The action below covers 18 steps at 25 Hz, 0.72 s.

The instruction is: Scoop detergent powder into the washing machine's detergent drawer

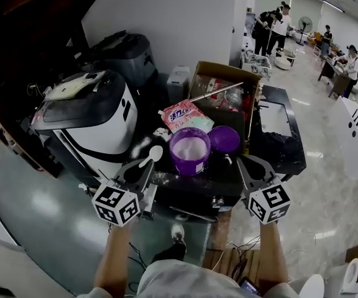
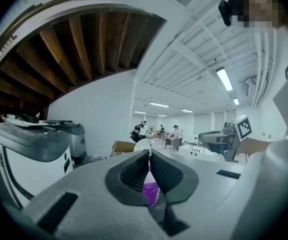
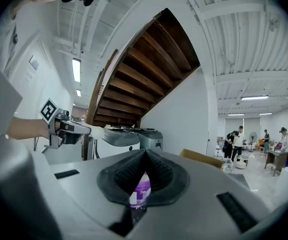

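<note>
**Head view.** The left gripper (image 1: 146,165) pinches one white plastic spoon (image 1: 153,154) by its handle, with the bowl pointing away from it. Just ahead and to its right stands one round purple tub (image 1: 189,151), open and full of white powder. One purple lid (image 1: 224,139) lies beside the tub, straight ahead of the right gripper (image 1: 240,162). Beyond the tub lies one pink detergent bag (image 1: 186,116) with white Chinese characters, too small to read. Left of the left gripper stands a white washing machine (image 1: 89,126) with a glossy black top, and a second, grey machine (image 1: 126,53) stands behind it. One cardboard box (image 1: 224,79) sits farther ahead.

**Left gripper view.** The ribbed black pads are closed on the thin spoon handle. The spoon's rounded bowl pokes up just past the tips.

**Right gripper view.** The jaws meet at their tips and clamp nothing. The purple tub shows through the gap behind them. It has a white label, but the print is blurred.
</note>
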Motion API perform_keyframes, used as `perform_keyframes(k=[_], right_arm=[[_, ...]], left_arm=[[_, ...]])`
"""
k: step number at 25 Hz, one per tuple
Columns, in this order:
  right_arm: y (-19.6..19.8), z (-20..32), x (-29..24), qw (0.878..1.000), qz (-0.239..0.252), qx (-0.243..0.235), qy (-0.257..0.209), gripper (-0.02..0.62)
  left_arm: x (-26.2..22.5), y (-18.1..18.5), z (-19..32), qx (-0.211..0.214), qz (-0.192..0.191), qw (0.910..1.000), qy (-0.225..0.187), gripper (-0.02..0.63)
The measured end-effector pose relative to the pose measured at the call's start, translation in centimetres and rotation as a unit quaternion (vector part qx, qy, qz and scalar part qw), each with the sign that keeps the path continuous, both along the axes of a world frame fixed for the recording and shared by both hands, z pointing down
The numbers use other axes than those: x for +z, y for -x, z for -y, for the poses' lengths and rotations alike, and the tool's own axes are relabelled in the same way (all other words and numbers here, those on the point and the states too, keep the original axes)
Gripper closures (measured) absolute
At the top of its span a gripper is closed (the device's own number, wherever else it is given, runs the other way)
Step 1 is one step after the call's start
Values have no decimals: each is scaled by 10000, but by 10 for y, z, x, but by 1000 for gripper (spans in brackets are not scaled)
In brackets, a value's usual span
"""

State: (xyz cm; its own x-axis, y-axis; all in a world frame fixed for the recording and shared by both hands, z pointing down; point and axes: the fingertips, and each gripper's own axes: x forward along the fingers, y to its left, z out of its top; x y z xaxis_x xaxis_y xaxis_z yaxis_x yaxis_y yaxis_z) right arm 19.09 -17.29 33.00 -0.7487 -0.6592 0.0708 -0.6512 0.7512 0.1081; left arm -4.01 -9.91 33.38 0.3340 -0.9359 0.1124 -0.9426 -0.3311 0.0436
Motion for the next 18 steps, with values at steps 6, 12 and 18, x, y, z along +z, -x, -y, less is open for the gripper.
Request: perform_keyframes(k=[6, 12, 18], right_arm=[[39, 73, -3, 9998, -142, 121, -19, 598], [65, 128, 4, 9997, -138, 205, 69, 597], [72, 155, 22, 9991, -191, 203, 327, 597]], left_arm=[[-12, 37, 84, 195, 42, 9997, -151, 591], [-9, 50, 154, 620, 212, 9978, -50, 591], [-2, 25, 190, 1213, 707, 9901, 30, 591]])
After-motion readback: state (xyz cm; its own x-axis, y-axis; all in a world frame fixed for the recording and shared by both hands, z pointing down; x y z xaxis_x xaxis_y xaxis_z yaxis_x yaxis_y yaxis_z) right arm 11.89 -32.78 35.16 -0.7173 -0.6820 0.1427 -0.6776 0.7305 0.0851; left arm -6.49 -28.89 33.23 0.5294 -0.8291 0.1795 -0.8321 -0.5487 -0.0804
